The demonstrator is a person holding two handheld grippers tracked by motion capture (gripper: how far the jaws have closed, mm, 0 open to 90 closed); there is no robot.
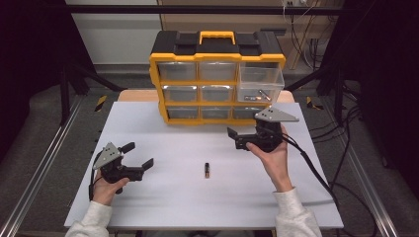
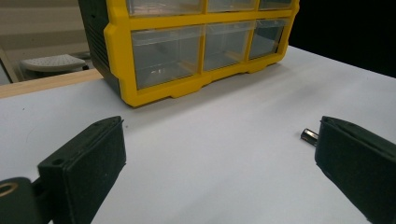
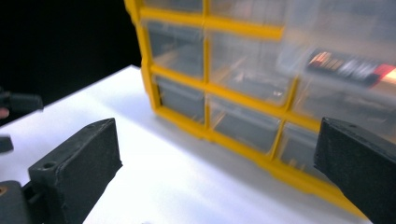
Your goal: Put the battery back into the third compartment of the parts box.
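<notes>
The left gripper and the right gripper both stand open and empty. Between them a battery lies on the white table, its long axis running near to far. A yellow drawer cabinet stands at the far side, one drawer pulled out.

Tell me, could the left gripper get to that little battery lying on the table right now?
Probably yes. The left gripper is open and empty, and the battery lies on bare white table off to its side with nothing between them. In the left gripper view it peeks out beside one of the fingers.
</notes>
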